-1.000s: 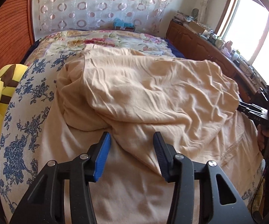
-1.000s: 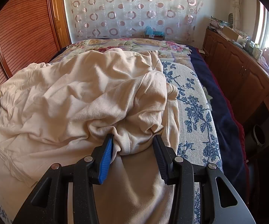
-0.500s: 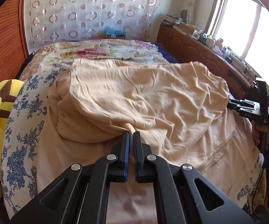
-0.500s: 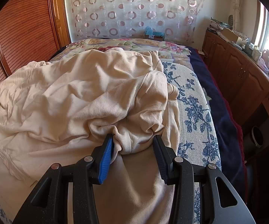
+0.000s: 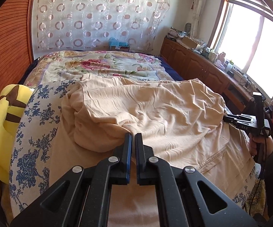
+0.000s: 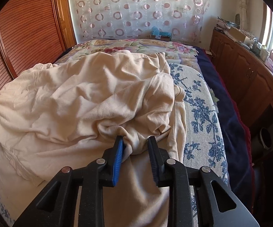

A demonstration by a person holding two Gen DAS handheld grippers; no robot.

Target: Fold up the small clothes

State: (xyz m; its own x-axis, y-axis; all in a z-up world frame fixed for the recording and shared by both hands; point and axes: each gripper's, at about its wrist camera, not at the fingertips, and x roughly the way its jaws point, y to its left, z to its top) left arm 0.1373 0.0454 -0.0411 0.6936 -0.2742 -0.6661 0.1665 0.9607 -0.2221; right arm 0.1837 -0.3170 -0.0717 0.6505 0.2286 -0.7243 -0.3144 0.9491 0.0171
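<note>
A large cream garment [image 5: 155, 111] lies rumpled across the bed; its upper layer is folded back over the lower one. My left gripper [image 5: 133, 135] is shut on a fold at the garment's near left edge. My right gripper [image 6: 135, 141] stands partly closed around a bunched fold of the same garment [image 6: 79, 98] at its right side, the fabric between its fingers. The right gripper also shows in the left wrist view [image 5: 231, 119], held in a hand at the garment's right edge.
The bed has a blue-flowered cover [image 6: 200, 113] and a floral blanket [image 5: 98, 66] at the far end. A yellow plush toy [image 5: 0, 124] lies at the bed's left edge. A wooden cabinet [image 6: 250, 75] runs along the right wall. Wooden panels [image 6: 23, 37] stand left.
My left gripper closed on the garment fold and has lifted back a little. My right gripper has narrowed around the bunched fabric.
</note>
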